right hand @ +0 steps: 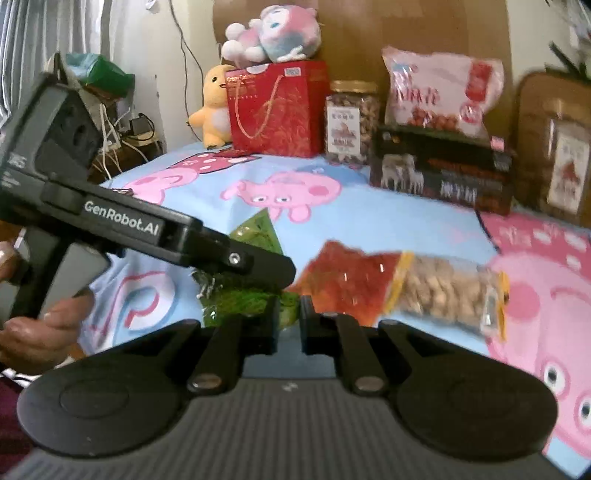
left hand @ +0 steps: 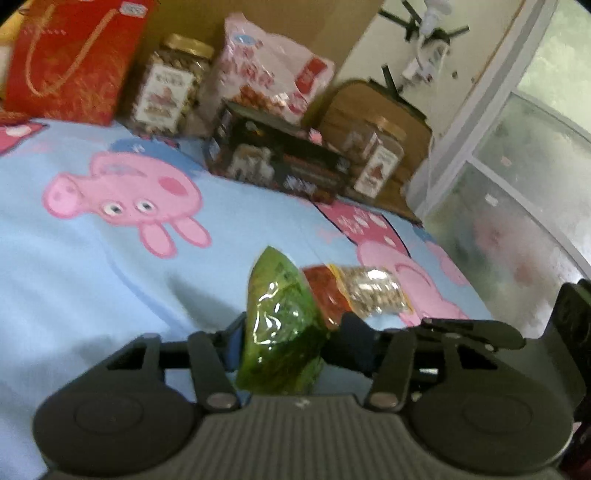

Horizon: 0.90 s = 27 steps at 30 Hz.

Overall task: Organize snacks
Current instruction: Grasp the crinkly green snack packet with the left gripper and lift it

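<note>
My left gripper [left hand: 286,341] is shut on a green snack packet [left hand: 280,325] and holds it above the blue Peppa Pig sheet [left hand: 92,280]. The same packet [right hand: 255,236] shows in the right wrist view, under the left gripper's body [right hand: 155,236]. A red and clear bag of peanuts [left hand: 354,291] lies on the sheet just right of it, and also shows in the right wrist view [right hand: 406,288]. My right gripper [right hand: 288,325] is nearly shut and holds nothing, just in front of the green packet and the peanut bag.
Along the back stand a red gift bag [right hand: 277,110], a jar of nuts [right hand: 351,122], a pink snack bag [right hand: 439,88], a dark box [right hand: 439,170] and a second jar [right hand: 565,166]. Plush toys [right hand: 273,33] sit on and beside the gift bag.
</note>
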Tool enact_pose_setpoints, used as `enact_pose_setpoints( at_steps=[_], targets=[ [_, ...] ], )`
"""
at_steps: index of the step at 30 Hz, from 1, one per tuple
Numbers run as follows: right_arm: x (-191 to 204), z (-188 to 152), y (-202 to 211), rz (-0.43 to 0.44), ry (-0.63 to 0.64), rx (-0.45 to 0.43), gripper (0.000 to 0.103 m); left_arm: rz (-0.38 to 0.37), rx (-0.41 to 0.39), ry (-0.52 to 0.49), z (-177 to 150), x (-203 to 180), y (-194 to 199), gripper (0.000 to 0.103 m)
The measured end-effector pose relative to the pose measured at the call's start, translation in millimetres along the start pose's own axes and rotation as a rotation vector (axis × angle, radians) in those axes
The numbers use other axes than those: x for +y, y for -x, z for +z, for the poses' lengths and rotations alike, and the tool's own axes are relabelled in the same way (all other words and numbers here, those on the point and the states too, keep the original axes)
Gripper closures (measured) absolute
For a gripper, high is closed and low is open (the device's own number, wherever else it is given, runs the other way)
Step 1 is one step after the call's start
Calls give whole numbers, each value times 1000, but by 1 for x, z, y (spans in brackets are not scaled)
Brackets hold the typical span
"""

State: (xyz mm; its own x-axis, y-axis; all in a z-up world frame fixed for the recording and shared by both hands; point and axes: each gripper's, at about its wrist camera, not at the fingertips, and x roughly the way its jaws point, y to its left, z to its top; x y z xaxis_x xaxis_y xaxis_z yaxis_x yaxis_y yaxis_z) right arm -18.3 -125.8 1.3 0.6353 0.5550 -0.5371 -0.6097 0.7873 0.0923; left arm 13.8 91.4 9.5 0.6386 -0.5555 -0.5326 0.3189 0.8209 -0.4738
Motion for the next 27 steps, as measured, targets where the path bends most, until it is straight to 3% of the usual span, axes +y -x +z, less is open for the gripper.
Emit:
enact_pose_setpoints(
  at_steps=[2, 6, 13, 15, 20, 27],
  targets=[
    [1, 10, -9, -12, 3, -12, 91, 7, -26, 29, 4, 8, 7, 64],
    [2, 28, -25, -8, 1, -35, 91, 36, -74, 68, 9, 23, 19, 64],
    [14, 28, -45, 25, 25, 6, 88, 81, -50, 137, 5, 47, 11, 64],
    [17, 25, -44, 16, 50, 9, 81, 70, -50, 156, 5, 53, 10, 65],
    [16, 25, -43, 38, 67, 19, 39, 55, -56, 165, 4, 57, 10, 65],
    [34, 22, -48, 115, 129, 56, 39, 47, -55, 174, 4, 57, 11, 65]
  ],
)
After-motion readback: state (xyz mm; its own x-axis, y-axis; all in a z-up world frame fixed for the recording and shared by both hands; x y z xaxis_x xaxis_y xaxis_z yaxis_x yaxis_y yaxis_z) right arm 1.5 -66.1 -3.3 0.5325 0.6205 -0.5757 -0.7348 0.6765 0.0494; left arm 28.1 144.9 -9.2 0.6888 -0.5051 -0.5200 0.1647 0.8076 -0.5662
